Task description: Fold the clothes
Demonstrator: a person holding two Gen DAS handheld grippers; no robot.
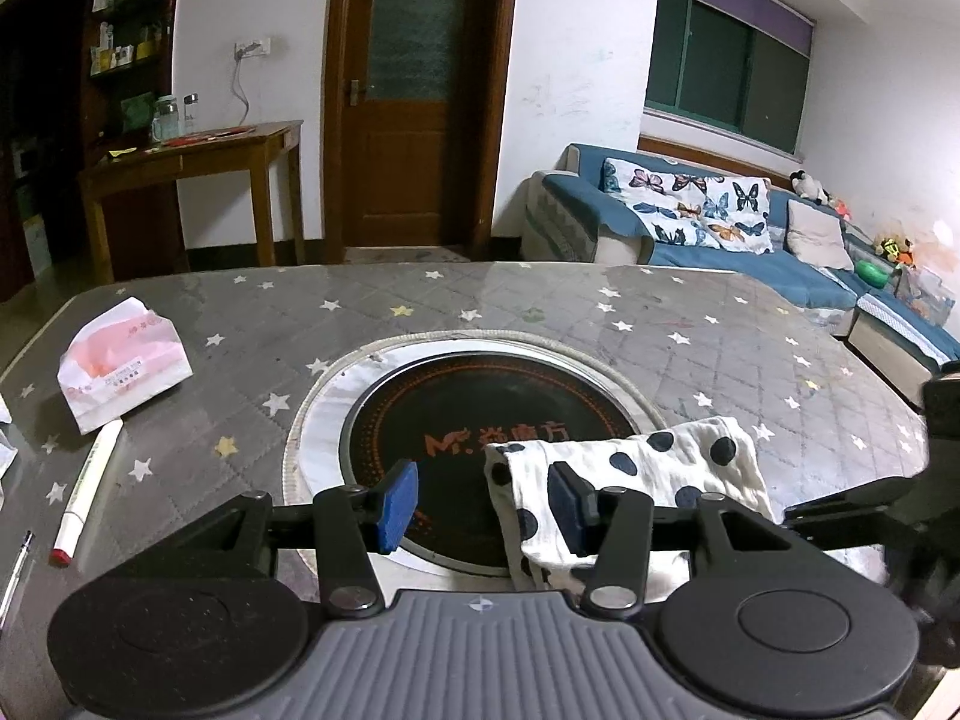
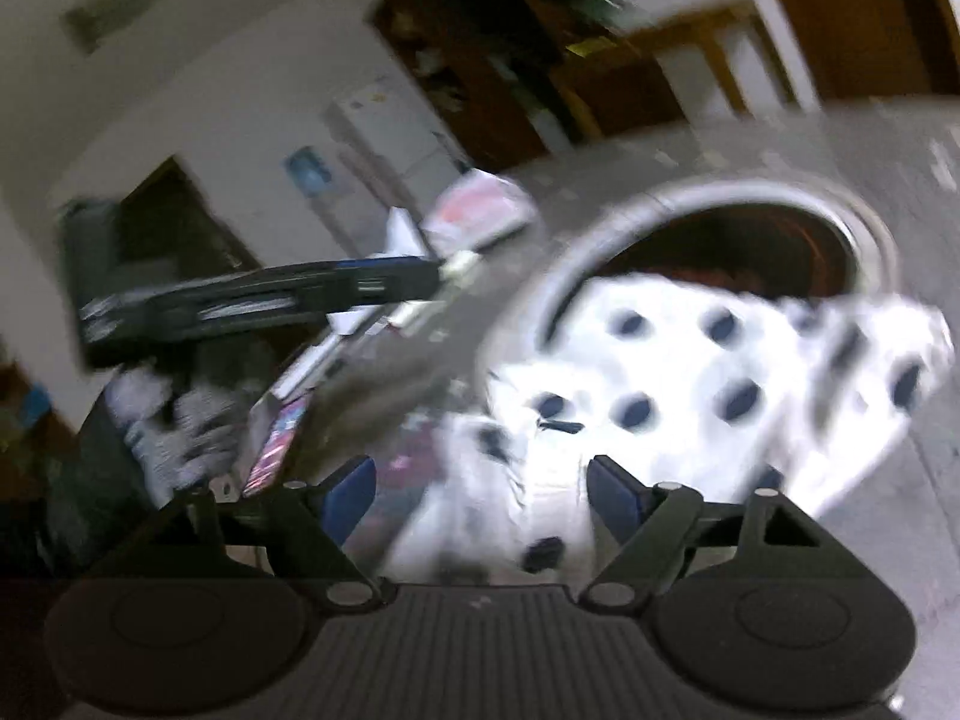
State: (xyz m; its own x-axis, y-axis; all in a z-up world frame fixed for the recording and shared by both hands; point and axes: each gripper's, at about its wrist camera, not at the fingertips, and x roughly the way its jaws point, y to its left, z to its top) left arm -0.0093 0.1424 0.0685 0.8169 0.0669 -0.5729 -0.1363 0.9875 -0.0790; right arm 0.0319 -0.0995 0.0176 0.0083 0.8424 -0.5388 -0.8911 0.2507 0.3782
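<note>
Item, 9 o'clock: tissue pack (image 1: 123, 360) and marker pen (image 1: 87, 492), clear of work. Left gripper (image 1: 483, 504): jaws spread, holding nothing, right pad touching the polka-dot garment (image 1: 636, 474) at 4 o'clock, partly on the hotplate (image 1: 480, 420). Right gripper (image 2: 480, 498): spread, cloth between fingers, view blurred. Risk: closing on one layer only, dragging the fold askew.

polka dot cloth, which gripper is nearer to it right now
Too close to call. The left gripper has one finger over the polka dot cloth's left edge; the right gripper has cloth between its open jaws, though that view is blurred.
</note>
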